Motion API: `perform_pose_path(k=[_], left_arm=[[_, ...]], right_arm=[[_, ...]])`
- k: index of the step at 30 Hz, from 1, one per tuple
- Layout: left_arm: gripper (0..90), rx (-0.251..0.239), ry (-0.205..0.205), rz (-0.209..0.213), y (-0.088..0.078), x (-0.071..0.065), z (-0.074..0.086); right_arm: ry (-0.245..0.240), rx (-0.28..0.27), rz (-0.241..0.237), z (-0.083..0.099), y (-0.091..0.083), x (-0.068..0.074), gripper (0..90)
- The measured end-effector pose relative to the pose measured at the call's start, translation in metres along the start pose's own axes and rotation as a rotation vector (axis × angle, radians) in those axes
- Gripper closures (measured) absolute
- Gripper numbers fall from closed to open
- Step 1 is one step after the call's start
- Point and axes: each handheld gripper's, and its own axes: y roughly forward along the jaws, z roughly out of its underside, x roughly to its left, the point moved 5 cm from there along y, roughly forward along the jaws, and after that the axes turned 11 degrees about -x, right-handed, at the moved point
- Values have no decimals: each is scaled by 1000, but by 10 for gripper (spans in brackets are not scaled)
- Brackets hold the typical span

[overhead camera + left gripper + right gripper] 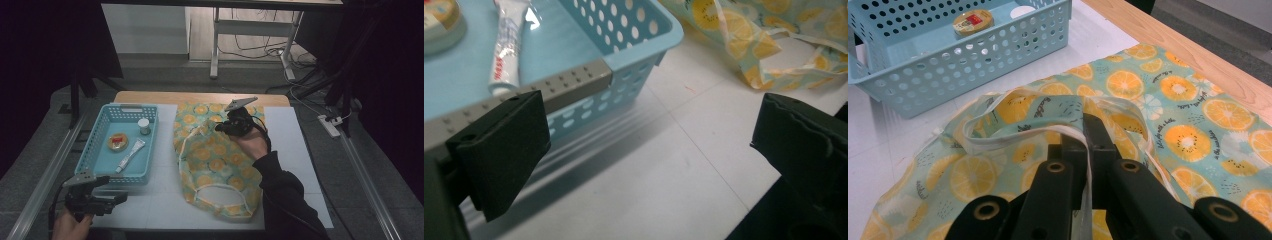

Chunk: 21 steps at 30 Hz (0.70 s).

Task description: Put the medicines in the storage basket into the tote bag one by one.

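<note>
Between the closed jaws of the right gripper sits a white-edged handle strap of the fruit-print bag, pinched tight and lifted slightly off the cloth below it. The bag itself lies flat just under and ahead of this gripper, its body spreading back toward the person's sleeve. Off to the gripper's left, well apart from it, stands the blue basket.

The left gripper hovers with its jaws wide apart and nothing between them, just beside the basket's near corner, over bare white table.

Risks, as I judge them: the strap is thin, soft fabric, and the pinch takes only a narrow fold of it, so a quick pull could slide it out of the pads. Lifting by one strap alone would likely leave the mouth of the bag collapsed, since the cloth is limp and has no stiffness to hold a shape. The left jaw nearest the basket could also nudge the light plastic wall if it swings in carelessly.

The bag is a thin woven cloth, teal with orange and lemon slices, wrinkled and floppy, trimmed in pale binding. The basket is rigid moulded plastic, rectangular, its walls punched with rows of round holes. Inside it lie a squat round tin with a yellow lid, a flattened white tube, and a small cylindrical jar.
</note>
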Motion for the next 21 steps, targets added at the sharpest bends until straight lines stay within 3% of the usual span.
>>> perform_pose_path(k=[7, 14, 21], left_arm=[[15, -17, 6, -18, -1, 5, -13], [17, 6, 1, -26, 5, 17, -22], [16, -22, -3, -38, 10, 26, -34]], right_arm=[[-1, 0, 3, 0, 0, 0, 895], [-1, -1, 5, 0, 0, -1, 895], [-4, 5, 5, 1, 0, -1, 895]])
